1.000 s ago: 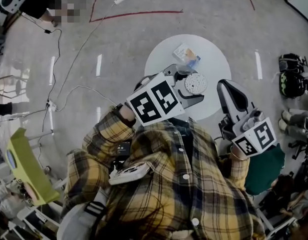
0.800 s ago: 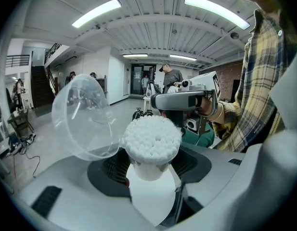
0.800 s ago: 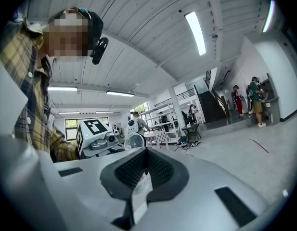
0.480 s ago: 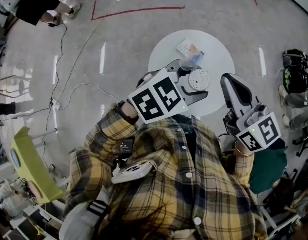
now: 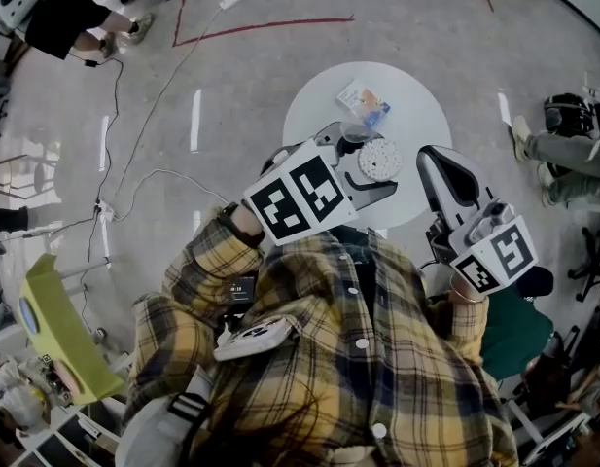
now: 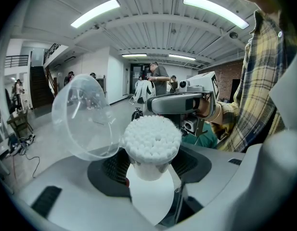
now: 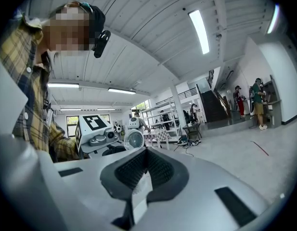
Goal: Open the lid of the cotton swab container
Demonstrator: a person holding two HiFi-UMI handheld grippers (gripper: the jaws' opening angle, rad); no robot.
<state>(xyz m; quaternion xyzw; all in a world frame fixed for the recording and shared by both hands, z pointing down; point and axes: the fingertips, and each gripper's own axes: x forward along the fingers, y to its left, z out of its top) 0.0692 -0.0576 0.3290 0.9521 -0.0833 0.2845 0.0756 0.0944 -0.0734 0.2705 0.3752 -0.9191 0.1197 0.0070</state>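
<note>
Between the fingers of the left gripper (image 6: 151,166): cotton swab container (image 6: 152,138), clamped at its white base, swab heads exposed. Just left of those fingers: clear lid (image 6: 83,117), swung open, touching the container's rim. Well to the right: right gripper (image 7: 144,170), fingers pressed together, holding nothing. Under the left fingers: round white surface (image 5: 421,115), with small packet (image 5: 363,100) beyond the fingertips.
</note>
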